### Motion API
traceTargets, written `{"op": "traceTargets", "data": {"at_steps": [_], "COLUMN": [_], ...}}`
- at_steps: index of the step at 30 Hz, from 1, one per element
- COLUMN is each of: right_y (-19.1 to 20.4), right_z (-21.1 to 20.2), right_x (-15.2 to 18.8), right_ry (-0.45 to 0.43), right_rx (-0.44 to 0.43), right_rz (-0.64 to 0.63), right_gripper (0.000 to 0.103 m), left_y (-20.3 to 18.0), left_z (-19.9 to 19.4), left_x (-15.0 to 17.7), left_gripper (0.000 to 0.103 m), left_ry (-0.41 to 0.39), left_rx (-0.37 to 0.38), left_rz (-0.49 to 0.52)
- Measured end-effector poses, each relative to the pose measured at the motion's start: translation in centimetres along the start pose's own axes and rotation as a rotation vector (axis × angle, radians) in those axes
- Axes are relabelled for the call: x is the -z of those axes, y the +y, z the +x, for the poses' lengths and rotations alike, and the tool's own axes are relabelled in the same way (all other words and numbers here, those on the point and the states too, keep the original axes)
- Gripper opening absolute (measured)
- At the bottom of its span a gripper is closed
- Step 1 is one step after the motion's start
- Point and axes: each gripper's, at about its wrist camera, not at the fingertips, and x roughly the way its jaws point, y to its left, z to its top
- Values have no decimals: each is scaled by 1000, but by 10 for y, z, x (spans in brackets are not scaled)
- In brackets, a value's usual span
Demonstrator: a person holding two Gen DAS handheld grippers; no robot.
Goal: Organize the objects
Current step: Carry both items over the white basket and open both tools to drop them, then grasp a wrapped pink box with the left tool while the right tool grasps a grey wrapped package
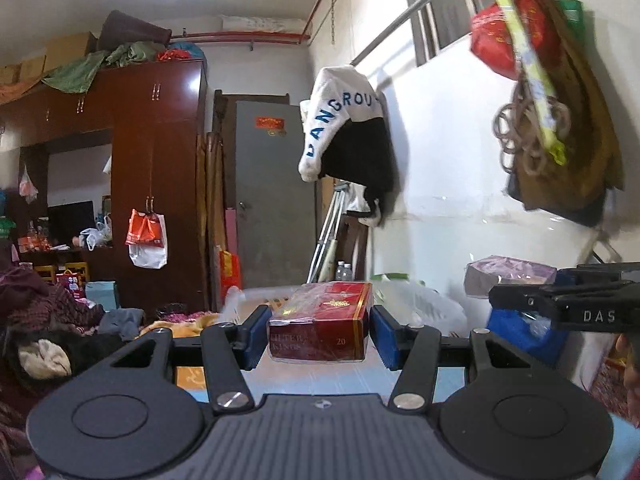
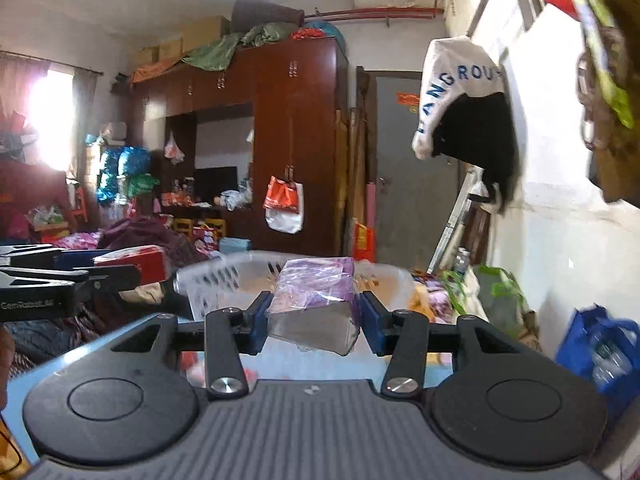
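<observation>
- Left gripper (image 1: 318, 334): nearest item in left view, 2 blue pads, clamped on 1 red carton (image 1: 320, 322) lying lengthwise between them; the left pad touches it, and a thin gap shows at the right pad. Carton is film-wrapped, with "FILTER KINGS" and "20" on the near end, gold trim. It is held in the air at 12 o'clock from the camera.
- Right gripper (image 2: 314, 322): 2 blue pads, clamped on 1 purple pack (image 2: 316, 300) in clear crinkled wrap, grey near face, tilted slightly down to the right. Also in the air at 12 o'clock.
- Cross-check: in left view the right gripper enters at 3 o'clock with the purple pack at its tip (image 1: 508, 274). In right view the left gripper enters at 9 o'clock with the red carton (image 2: 134, 266).
- Basket (image 2: 208, 280): 1, white, slotted walls, directly behind the purple pack at 12 o'clock in right view. Contents are unclear.
- Blue bag (image 2: 600, 348): 1, at 3 o'clock in right view, bottles inside; count not readable.
- Wardrobe (image 1: 156, 168): 1, dark red-brown, at 10 o'clock in left view; 1 orange-and-white plastic bag (image 1: 147, 240) hangs on its handles.
- Door (image 1: 272, 200): 1, grey, at 12 o'clock, with a red sticker near the top.
- White garment (image 1: 340, 120) with blue lettering: 1, hanging on the wall at 1 o'clock, over 1 black garment.
- Bottles (image 1: 344, 270) by the wall foot: 2 caps visible.
</observation>
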Motion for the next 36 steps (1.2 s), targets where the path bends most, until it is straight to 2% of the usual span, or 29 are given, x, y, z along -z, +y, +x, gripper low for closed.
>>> {"op": "traceTargets", "data": {"at_steps": [3, 6, 10, 13, 14, 15, 16, 17, 20, 23, 26, 28, 31, 33, 36], "right_y": [-3, -9, -8, -9, -8, -7, -6, -4, -9, -16, -16, -16, -15, -14, -9], "right_z": [35, 72, 100, 106, 105, 104, 99, 92, 53, 7, -38, -63, -80, -78, -67], "right_x": [-16, -25, -19, -15, -14, -13, -12, -12, -4, 20, 58, 84, 112, 120, 126], "right_ry": [24, 73, 131, 137, 141, 142, 128, 111, 58, 47, 38, 48, 85, 106, 153], "right_rx": [22, 9, 57, 27, 26, 39, 54, 58, 28, 0, -7, 10, 0, -12, -6], "right_rz": [-12, 15, -46, -44, -56, -67, -77, -84, -28, 48, 53, 52, 68, 64, 33], "right_gripper": [50, 50, 50, 51, 54, 67, 88, 95, 102, 103, 103, 103, 103, 99, 83], "left_y": [5, 11, 16, 22, 24, 26, 29, 30, 34, 38, 43, 47, 54, 59, 68], "left_z": [38, 81, 127, 140, 142, 144, 144, 142, 121, 78, 24, -12, -48, -59, -65], "left_x": [-24, -39, -38, -28, -26, -23, -20, -18, -9, 7, 31, 50, 75, 88, 103], "left_gripper": [57, 57, 57, 59, 68, 91, 99, 103, 103, 103, 103, 103, 103, 97, 96], "left_ry": [42, 125, 243, 259, 255, 257, 263, 261, 274, 243, 196, 156, 132, 133, 148], "left_rx": [0, 9, -9, -13, -15, -16, -19, -25, -46, -13, 26, 15, -29, -43, -64], "left_rz": [1, -14, -29, -41, -44, -51, -61, -61, -35, -19, -7, 0, -15, -38, -62]}}
